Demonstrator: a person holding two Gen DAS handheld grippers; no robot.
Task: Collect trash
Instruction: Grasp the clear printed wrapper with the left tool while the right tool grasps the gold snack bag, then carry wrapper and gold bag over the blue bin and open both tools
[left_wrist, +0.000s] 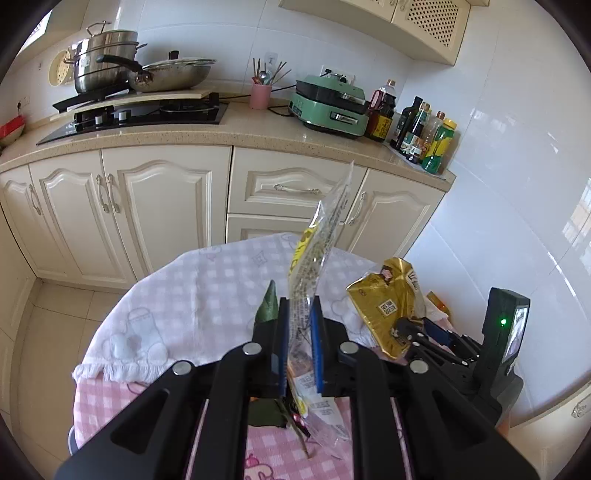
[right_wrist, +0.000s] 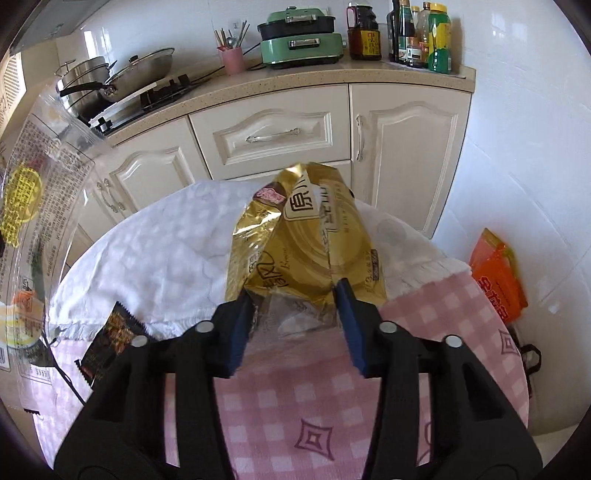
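Observation:
My left gripper is shut on a clear plastic wrapper with yellow and black print, which stands up between the blue pads. The same wrapper fills the left edge of the right wrist view. A dark green scrap pokes out beside the left finger. My right gripper is shut on the lower end of a crumpled gold snack bag, which rises above the table. In the left wrist view the gold bag and the right gripper are to the right.
The round table has a pink checked cloth and a white towel. A black and orange wrapper lies at its left. An orange packet sits past the right edge by the tiled wall. Cream cabinets and a countertop stand behind.

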